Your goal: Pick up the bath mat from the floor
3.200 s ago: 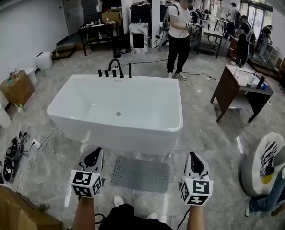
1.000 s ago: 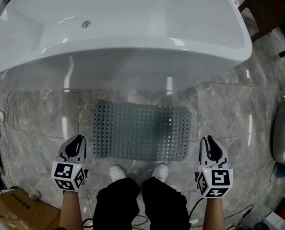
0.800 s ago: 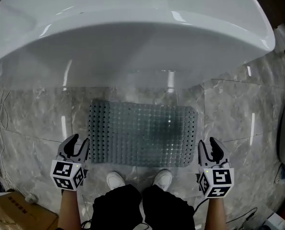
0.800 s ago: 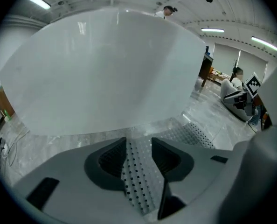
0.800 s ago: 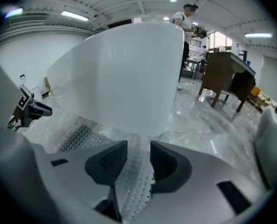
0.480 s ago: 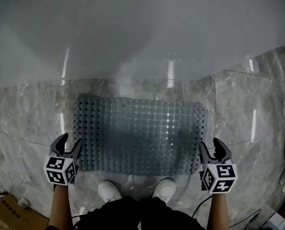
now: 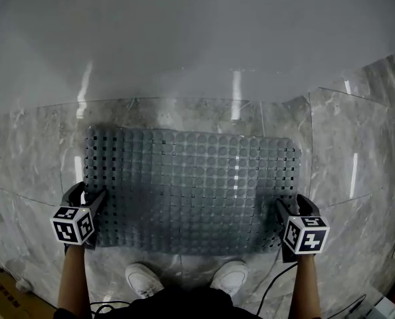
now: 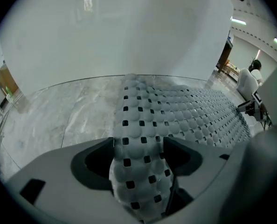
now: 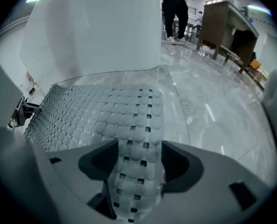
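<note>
The grey perforated bath mat (image 7: 191,188) lies flat on the marble floor in front of the white bathtub (image 7: 184,38). My left gripper (image 7: 86,193) is down at the mat's near left corner and my right gripper (image 7: 292,203) at its near right corner. Both sets of jaws have just been opening and stand wide. In the left gripper view the mat (image 8: 185,115) runs between the jaws of the left gripper (image 8: 138,148). The right gripper view shows the same: the mat (image 9: 92,111) passes through the right gripper (image 9: 139,148). The pads do not look pressed onto it.
The bathtub wall (image 8: 106,31) rises just beyond the mat's far edge. The person's white shoes (image 7: 143,278) stand at the near edge, between the two arms. A brown desk (image 9: 227,22) and a standing person (image 9: 176,8) are far off to the right.
Both grippers have dropped from above the floor to the mat's near corners, and their jaws have gone from shut to wide. The head view has sunk closer to the mat.
</note>
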{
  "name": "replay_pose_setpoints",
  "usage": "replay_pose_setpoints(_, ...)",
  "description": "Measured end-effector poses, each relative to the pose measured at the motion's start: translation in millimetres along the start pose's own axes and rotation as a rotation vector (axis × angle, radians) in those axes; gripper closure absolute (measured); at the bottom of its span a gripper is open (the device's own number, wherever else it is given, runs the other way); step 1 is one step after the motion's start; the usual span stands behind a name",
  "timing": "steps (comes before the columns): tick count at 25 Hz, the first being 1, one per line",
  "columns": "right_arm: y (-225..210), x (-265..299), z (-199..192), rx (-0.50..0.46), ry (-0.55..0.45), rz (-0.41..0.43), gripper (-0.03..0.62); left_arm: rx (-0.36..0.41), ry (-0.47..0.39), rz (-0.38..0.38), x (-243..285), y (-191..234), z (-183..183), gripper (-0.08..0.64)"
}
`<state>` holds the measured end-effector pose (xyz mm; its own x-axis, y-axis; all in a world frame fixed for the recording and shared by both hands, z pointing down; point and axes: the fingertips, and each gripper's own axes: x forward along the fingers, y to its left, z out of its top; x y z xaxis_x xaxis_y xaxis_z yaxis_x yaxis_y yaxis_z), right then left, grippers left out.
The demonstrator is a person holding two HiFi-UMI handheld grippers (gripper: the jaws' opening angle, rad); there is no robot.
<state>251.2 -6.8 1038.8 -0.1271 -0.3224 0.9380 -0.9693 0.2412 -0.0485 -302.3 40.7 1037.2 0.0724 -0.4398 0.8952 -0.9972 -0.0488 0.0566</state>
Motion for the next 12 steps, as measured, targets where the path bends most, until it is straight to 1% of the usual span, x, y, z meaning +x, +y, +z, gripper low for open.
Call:
replay_pose_setpoints(3, 0.2, 3.9, -6.0, 0.018, 0.026, 0.033, 0.311, -0.013, 0.013, -0.015, 5.0, 1.1, -3.4, 0.239)
replay_pose_setpoints(6, -1.2, 5.3, -5.9, 0.039, 0.027, 0.058, 0.310, -0.022, 0.010, -0.033, 6.9, 0.5, -3.2, 0.239)
replay_pose_setpoints(9, -2.0, 6.0, -6.1, 0.036, 0.023, 0.059, 0.308, -0.032, 0.007, -0.037, 6.9, 2.2, -4.2, 0.240)
replay_pose_setpoints(12, -2.2, 6.0, -5.1, 0.023, 0.035, 0.051, 0.308, -0.029, 0.026, -0.028, 7.7, 4.5, -3.5, 0.242)
